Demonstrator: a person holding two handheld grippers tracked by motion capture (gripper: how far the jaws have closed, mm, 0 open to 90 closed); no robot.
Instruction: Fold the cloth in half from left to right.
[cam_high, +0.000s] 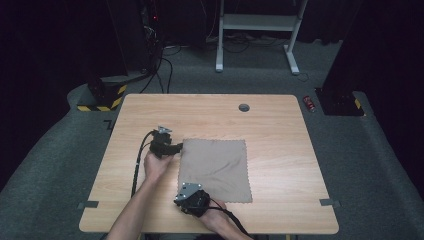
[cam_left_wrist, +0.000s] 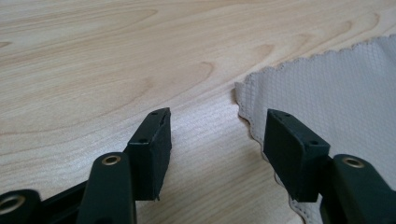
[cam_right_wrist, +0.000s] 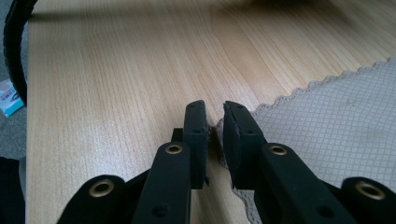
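A flat beige cloth (cam_high: 215, 169) is lying mid-surface (cam_high: 280, 150), posing no barrier above it. The left hand-held gripper (cam_high: 176, 146) is occupying the cloth's far-left corner, the right hand-held gripper (cam_high: 184, 198) its near-left corner. Bare wood is lying open along the far edge and right side, broken by a round grommet hole (cam_high: 244, 107). A black cable (cam_high: 136, 167) is trailing across the left strip.
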